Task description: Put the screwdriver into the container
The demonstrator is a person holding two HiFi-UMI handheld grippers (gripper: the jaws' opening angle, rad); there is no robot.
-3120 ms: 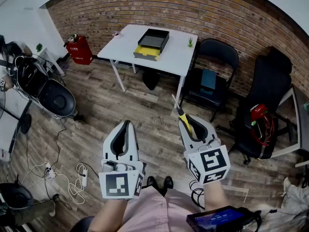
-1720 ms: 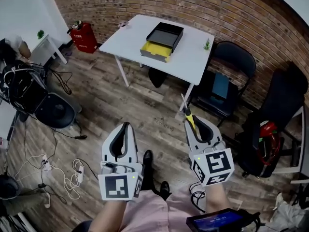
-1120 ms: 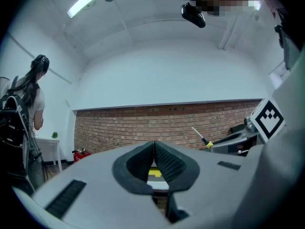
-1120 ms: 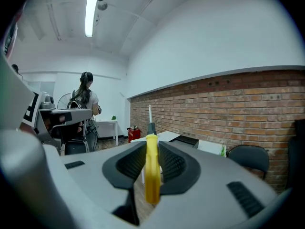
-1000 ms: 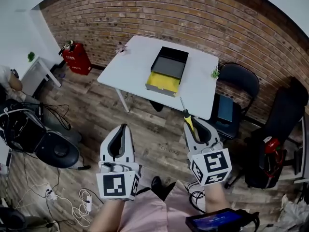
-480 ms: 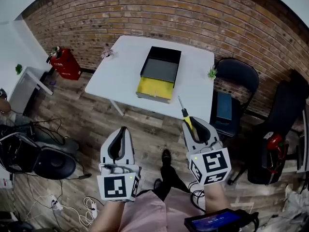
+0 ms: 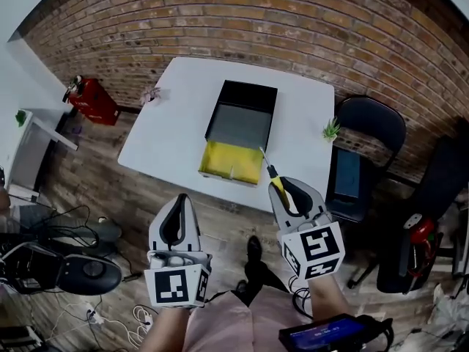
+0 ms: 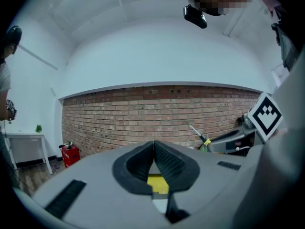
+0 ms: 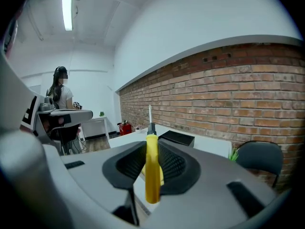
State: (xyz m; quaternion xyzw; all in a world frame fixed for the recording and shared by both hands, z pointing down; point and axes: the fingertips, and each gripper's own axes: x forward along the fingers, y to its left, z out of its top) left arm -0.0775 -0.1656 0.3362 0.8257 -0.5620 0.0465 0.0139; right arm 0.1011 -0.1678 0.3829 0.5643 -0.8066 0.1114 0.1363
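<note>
In the head view a white table (image 7: 183, 130) carries the container (image 7: 238, 134), a black tray with a yellow front. My right gripper (image 7: 284, 189) is shut on the screwdriver (image 7: 275, 182). Its yellow handle lies between the pads and its metal shaft points over the table's near edge, beside the container's yellow end. The right gripper view shows the screwdriver (image 9: 151, 171) upright in the right gripper (image 9: 148, 149), with the container (image 9: 177, 137) beyond it. My left gripper (image 7: 179, 200) hangs short of the table. In its own view the left gripper (image 8: 153, 144) is shut and empty.
A small green plant (image 7: 331, 129) stands on the table's right side and a small pale object (image 7: 150, 94) on its left. A black chair (image 7: 366, 134) stands to the right, a red fire extinguisher (image 7: 88, 101) to the left. A person (image 9: 59, 92) sits at a far desk.
The table and container have drawn closer and now lie just ahead of both grippers. The right gripper keeps its hold on the screwdriver. The left gripper stays shut.
</note>
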